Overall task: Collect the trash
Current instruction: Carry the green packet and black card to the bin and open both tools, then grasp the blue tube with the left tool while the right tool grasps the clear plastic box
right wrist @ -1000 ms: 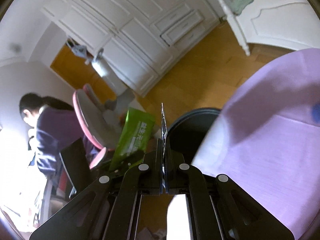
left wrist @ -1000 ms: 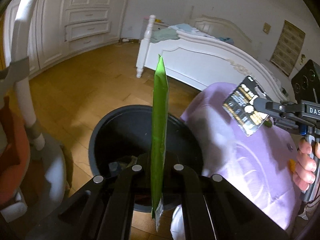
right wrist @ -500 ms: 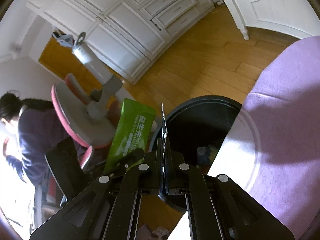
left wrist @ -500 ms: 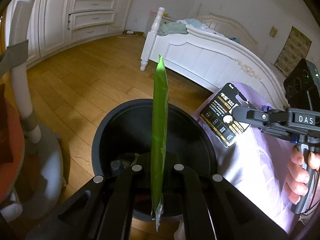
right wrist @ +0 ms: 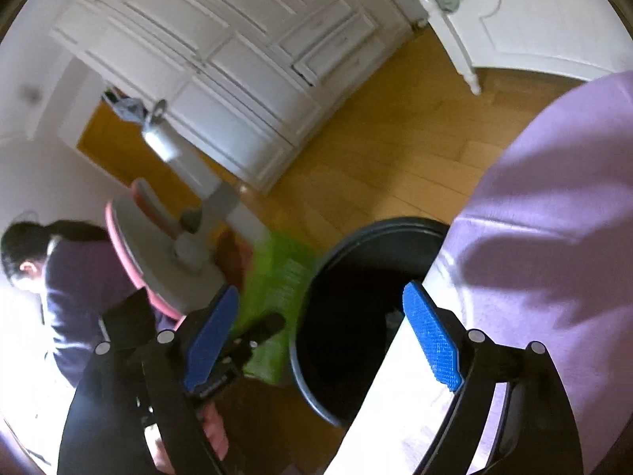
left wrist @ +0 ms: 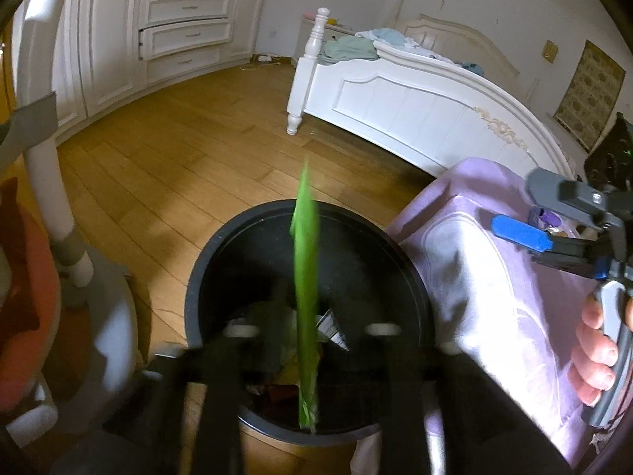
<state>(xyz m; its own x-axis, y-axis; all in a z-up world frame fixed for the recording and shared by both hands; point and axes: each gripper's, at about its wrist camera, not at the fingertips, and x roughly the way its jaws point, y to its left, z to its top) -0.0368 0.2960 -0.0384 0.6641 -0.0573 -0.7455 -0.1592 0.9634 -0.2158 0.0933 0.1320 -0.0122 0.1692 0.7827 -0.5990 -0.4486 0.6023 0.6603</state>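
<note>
A black round trash bin (left wrist: 221,261) stands on the wooden floor, with wrappers inside. In the left wrist view my left gripper (left wrist: 308,332) is blurred, its jaws spread wide, and the green wrapper (left wrist: 306,289) hangs edge-on between them, loose over the bin. My right gripper (right wrist: 320,340) is open and empty, with blue pads (right wrist: 433,340), above the bin (right wrist: 356,277). It also shows in the left wrist view (left wrist: 561,213) at right. The green wrapper (right wrist: 277,289) shows left of the bin in the right wrist view.
A table with a purple cloth (left wrist: 514,277) is right beside the bin. A white bed (left wrist: 415,99) and white cabinets (left wrist: 178,39) stand behind. A grey and pink chair (right wrist: 158,245) and a seated person (right wrist: 59,261) are to the left.
My right gripper opened and the black wrapper it held is gone from it. My left gripper opened and the green wrapper dropped lower toward the bin.
</note>
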